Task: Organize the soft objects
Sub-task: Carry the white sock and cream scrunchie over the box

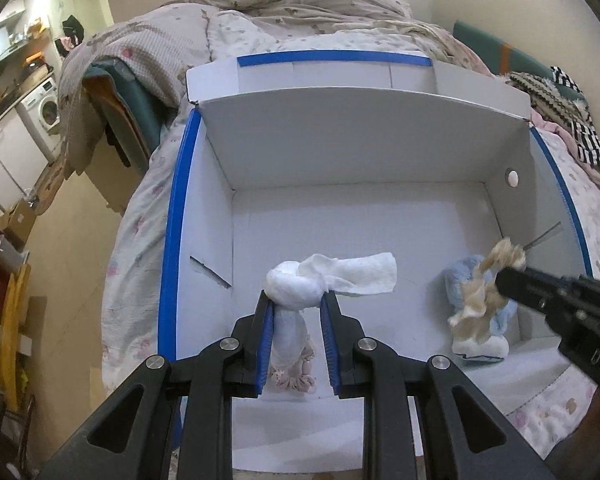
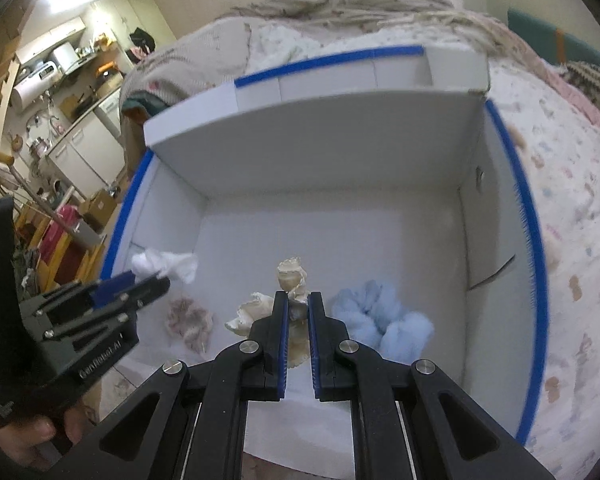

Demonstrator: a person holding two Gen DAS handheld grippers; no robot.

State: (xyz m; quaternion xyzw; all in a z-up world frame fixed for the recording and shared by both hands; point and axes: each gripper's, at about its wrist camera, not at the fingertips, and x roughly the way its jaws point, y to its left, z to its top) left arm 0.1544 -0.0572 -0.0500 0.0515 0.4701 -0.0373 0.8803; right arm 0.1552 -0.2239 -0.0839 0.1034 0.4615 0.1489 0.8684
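Observation:
A white box with blue rims (image 1: 172,240) stands open on the bed; it also shows in the right wrist view (image 2: 536,264). My left gripper (image 1: 296,300) is shut on a white cloth bundle (image 1: 332,280) and holds it over the box floor; the right wrist view shows the left gripper (image 2: 156,280) with the white cloth (image 2: 168,266). My right gripper (image 2: 298,300) is shut on a cream frilly cloth (image 2: 290,276), which shows in the left wrist view (image 1: 484,288). A pale blue fluffy item (image 2: 384,316) and a pinkish frilly item (image 2: 190,320) lie on the box floor.
The box's raised lid (image 1: 360,140) stands at the far side. Rumpled bedding (image 1: 300,4) and striped clothes (image 1: 572,96) lie around the box. A kitchen area with a washing machine (image 1: 46,110) lies to the left, beyond the bed's edge.

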